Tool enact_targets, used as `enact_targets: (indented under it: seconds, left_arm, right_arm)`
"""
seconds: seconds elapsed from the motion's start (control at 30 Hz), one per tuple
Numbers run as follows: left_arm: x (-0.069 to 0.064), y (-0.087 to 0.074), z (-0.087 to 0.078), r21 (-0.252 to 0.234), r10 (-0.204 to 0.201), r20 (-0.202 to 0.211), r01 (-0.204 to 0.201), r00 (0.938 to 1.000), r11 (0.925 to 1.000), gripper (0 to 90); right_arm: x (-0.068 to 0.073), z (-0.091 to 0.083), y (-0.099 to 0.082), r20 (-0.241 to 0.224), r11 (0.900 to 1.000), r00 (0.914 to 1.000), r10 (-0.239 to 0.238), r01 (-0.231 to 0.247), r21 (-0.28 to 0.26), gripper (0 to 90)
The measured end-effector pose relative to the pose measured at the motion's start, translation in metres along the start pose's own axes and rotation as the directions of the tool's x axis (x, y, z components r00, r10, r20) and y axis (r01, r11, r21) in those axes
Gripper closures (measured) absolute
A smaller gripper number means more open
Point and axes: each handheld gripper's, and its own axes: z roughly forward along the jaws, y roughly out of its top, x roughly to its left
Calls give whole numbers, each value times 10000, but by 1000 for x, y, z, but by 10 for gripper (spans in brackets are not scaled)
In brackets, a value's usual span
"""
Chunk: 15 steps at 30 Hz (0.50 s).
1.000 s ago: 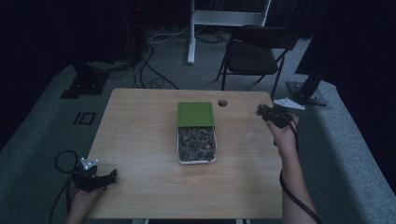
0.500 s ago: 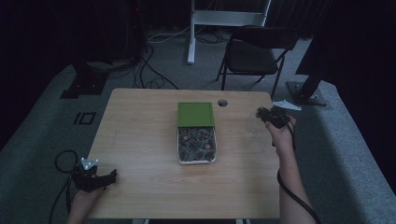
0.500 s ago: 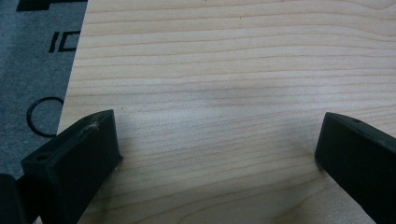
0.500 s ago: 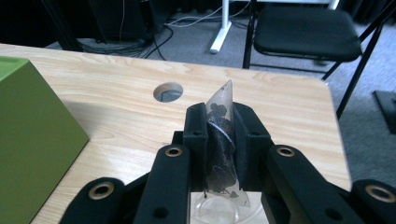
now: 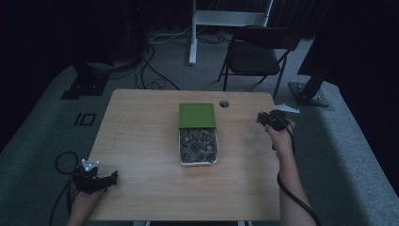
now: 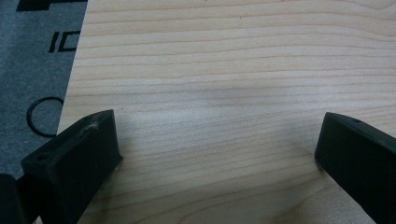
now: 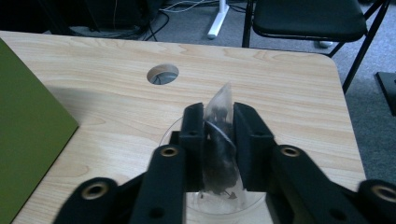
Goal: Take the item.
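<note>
Wooden table (image 5: pixel 141 141), right claw (image 7: pixel 218 122) clenched on clear packet (image 7: pixel 219 140), left claw (image 6: pixel 215 154) spread wide, empty.

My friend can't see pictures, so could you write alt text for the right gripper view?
Two black jaws of the right gripper pinch a small clear bag of dark bits above a wooden table. A green lid sits left, a black chair beyond.

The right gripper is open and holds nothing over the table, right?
No. The right gripper view shows the right gripper shut on a small clear packet with dark bits inside, pinched between its jaws. It is over the table.
</note>
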Motion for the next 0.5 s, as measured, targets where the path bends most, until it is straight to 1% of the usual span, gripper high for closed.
enact_targets:
  seconds: [0.03,0.1,0.2,0.37,0.5]
  left_arm:
    - [0,0,0,1,4,0,-4,10000,10000,2]
    - [0,0,0,2,3,0,-3,10000,10000,2]
    - [0,0,0,-1,0,-1,0,10000,10000,2]
    - [0,0,0,0,0,0,0,10000,10000,2]
    - [0,0,0,0,2,-1,-2,10000,10000,2]
  right_arm:
    - [0,0,0,-54,10000,10000,19,-19,20,711]
    - [2,1,0,-37,9998,9998,-173,173,23,664]
    - [4,0,1,-214,9999,9997,-148,148,12,616]
    - [5,-7,4,-332,9997,9993,-190,184,-177,563]
    - [7,-15,5,-516,9992,9983,-269,255,-294,477]
